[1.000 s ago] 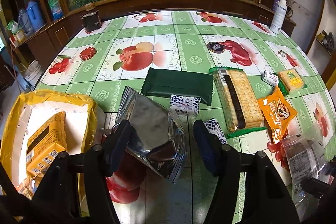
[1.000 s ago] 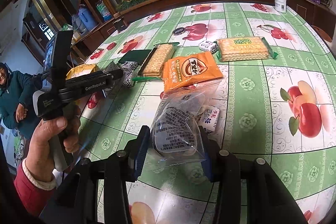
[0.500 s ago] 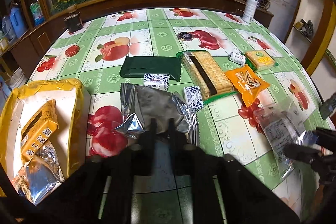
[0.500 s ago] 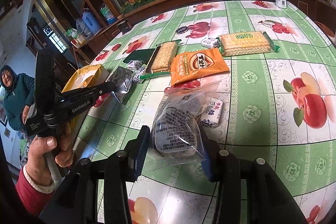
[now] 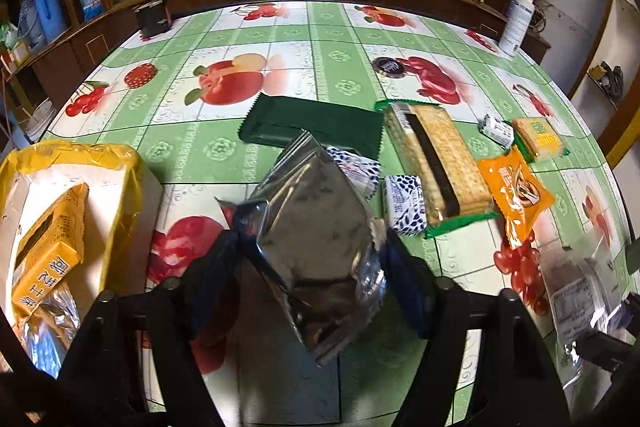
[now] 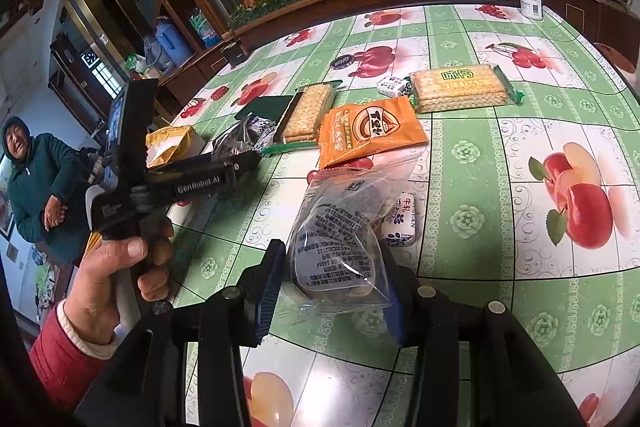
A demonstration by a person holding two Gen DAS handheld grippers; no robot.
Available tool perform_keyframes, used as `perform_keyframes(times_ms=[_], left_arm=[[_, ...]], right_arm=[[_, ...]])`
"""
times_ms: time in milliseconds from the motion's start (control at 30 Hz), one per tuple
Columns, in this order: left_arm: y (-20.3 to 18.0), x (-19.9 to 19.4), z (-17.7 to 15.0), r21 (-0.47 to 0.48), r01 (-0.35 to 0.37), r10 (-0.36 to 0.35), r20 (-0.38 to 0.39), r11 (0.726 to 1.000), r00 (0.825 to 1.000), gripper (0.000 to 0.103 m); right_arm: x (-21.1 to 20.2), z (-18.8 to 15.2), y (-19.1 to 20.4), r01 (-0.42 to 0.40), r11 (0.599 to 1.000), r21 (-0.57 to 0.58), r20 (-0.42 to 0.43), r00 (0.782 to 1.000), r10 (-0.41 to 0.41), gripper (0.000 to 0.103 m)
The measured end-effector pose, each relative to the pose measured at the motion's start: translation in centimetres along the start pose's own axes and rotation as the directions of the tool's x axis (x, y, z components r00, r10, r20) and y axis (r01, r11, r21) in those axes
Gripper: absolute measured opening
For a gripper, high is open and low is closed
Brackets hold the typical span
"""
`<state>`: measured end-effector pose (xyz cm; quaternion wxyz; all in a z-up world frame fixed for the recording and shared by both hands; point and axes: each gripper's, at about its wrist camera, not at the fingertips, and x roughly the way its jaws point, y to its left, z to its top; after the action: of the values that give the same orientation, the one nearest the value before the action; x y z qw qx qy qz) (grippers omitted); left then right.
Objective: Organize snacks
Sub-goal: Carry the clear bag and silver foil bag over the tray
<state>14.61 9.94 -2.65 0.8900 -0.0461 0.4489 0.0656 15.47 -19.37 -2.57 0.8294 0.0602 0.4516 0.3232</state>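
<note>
Left wrist view: sorting barely begun, with most snacks loose on the counter [image 5: 328, 27].

The left gripper [image 5: 310, 259] has just been opening its jaws; the silver foil pouch [image 5: 316, 239] sits between them, whether pinched I cannot tell. The right gripper [image 6: 332, 283] clamps the clear plastic bag [image 6: 340, 239]. Only a yellow box [image 5: 48, 251] and some foil lie in the yellow-lined box [image 5: 120, 163]; the cracker pack [image 5: 436, 163], orange packet [image 5: 516, 191], green packet [image 5: 312, 121] and small candies wait.
</note>
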Motion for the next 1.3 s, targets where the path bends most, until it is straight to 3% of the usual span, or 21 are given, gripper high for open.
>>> perform_keyframes(times_ms=[200, 367, 500, 833, 1300], left_arm=[[-2.3, -1.4, -1.9, 0.05, -0.021, 0.02, 0.016, 0.999, 1.0, 0.061], [-4.2, -4.6, -4.8, 0.102, -0.112, 0.105, 0.067, 0.989, 0.992, 0.061], [-4.5, -7.8, -6.6, 0.089, -0.181, 0.171, 0.108, 0.98, 0.979, 0.061], [-0.1, -13.3, -8.4, -0.002, -0.269, 0.266, 0.158, 0.963, 0.951, 0.061], [8.1, -17.0, -10.3, -0.155, -0.325, 0.349, 0.165, 0.933, 0.923, 0.061]], right_arm=[[-0.4, -0.4, 0.6, -0.002, 1.0, -0.002, 0.006, 1.0, 0.002, 0.045], [-1.4, -1.1, 1.6, -0.008, 1.0, -0.013, 0.023, 1.0, 0.009, 0.045], [-2.3, -1.7, 2.4, -0.016, 1.0, -0.016, 0.037, 0.999, 0.016, 0.045], [-3.7, -2.2, 6.0, -0.074, 0.997, -0.028, 0.047, 0.996, 0.075, 0.045], [-1.5, -1.2, 14.5, -0.251, 0.965, -0.079, 0.009, 0.968, 0.252, 0.045]])
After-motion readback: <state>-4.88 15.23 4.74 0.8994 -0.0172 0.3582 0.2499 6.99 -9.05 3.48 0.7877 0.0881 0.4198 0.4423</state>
